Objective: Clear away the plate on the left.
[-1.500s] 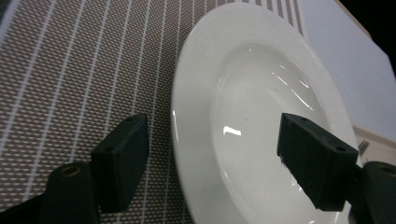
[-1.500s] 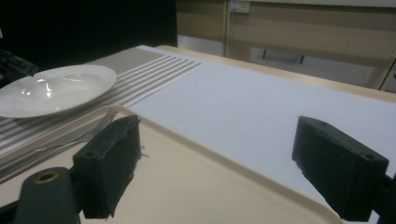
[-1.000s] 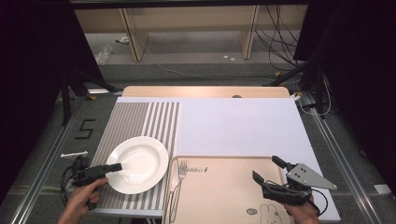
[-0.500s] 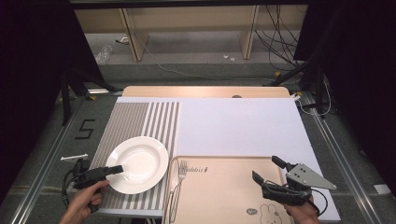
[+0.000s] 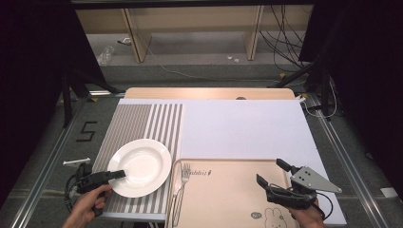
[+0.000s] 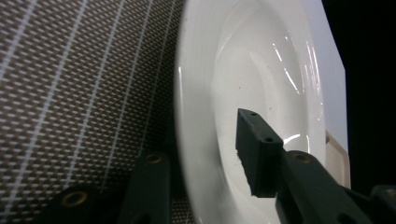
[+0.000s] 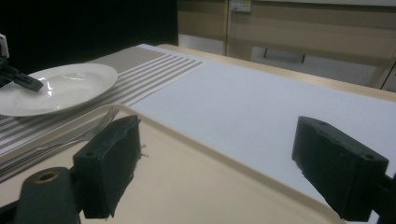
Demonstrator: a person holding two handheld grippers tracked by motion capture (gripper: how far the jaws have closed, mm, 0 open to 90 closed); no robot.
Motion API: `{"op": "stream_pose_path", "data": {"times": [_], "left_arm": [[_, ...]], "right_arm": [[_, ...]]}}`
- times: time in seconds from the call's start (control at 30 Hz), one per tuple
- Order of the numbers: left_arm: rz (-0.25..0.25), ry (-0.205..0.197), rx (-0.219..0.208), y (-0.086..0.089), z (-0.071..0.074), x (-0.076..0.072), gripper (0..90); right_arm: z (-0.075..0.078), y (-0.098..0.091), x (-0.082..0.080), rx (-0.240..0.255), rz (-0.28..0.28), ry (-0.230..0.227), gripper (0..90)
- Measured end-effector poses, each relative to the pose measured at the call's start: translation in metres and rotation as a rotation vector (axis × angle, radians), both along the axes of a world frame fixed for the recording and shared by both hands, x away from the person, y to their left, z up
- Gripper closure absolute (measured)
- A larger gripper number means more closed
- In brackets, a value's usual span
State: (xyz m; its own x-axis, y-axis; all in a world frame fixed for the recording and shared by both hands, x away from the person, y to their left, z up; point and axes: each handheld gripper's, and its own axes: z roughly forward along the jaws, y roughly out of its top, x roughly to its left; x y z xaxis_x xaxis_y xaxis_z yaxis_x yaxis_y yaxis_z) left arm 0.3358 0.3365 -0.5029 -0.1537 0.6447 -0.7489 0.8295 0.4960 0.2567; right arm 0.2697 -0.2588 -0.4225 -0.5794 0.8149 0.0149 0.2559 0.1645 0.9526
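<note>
A white deep plate (image 5: 142, 164) lies on a striped placemat (image 5: 157, 123) at the front left. My left gripper (image 5: 119, 174) reaches in from the plate's left. In the left gripper view the plate's rim (image 6: 196, 93) stands between the jaws of the left gripper (image 6: 201, 140), one over the bowl and one under the rim. Those jaws have just been closing, and a small gap still shows. My right gripper (image 5: 270, 171) hovers open over the beige tray (image 5: 228, 190), and nothing is between the wide jaws of the right gripper (image 7: 217, 135).
A fork (image 5: 183, 178) lies along the tray's left edge, beside the plate. A white mat (image 5: 242, 128) covers the table behind the tray. Cables and shelf legs lie on the floor beyond the table's far edge.
The left gripper's upper jaw has come down closer to the plate's rim. Plate, right gripper and both hands have stayed where they were.
</note>
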Motion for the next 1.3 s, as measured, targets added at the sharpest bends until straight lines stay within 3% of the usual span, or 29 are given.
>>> {"op": "stream_pose_path", "data": {"times": [0.27, 0.53, 0.77, 0.83, 1.0, 1.13, 1.3], "left_arm": [[0.014, 0.009, -0.022, 0.0012, -0.0033, -0.0002, 76.3], [0.023, -0.014, -0.069, 0.0034, -0.0044, -0.0015, 79.2], [0.04, -0.037, -0.083, 0.0027, -0.0022, -0.0026, 81.3], [0.036, -0.048, -0.069, 0.0019, -0.0001, -0.003, 81.6], [0.035, -0.031, -0.096, 0.0026, -0.003, -0.0029, 81.5], [0.033, -0.048, -0.093, 0.0025, -0.001, -0.0033, 81.4], [0.039, -0.051, -0.138, 0.0032, -0.0016, -0.0031, 81.5]], "right_arm": [[-0.0002, 0.0001, 0.0005, 0.003, -0.003, 0.002, 16.3], [-0.0004, 0.0, 0.0007, 0.006, -0.003, 0.003, 16.3], [0.0001, -0.0005, 0.0004, 0.004, -0.004, 0.001, 16.4], [-0.0002, -0.0005, 0.0007, 0.004, -0.003, 0.003, 16.4], [0.0001, -0.0003, 0.0006, 0.002, -0.002, 0.002, 16.4], [0.0004, -0.0006, 0.0005, 0.002, -0.001, -0.004, 16.4], [0.0004, -0.0004, 0.0002, 0.003, 0.001, -0.004, 16.4]]}}
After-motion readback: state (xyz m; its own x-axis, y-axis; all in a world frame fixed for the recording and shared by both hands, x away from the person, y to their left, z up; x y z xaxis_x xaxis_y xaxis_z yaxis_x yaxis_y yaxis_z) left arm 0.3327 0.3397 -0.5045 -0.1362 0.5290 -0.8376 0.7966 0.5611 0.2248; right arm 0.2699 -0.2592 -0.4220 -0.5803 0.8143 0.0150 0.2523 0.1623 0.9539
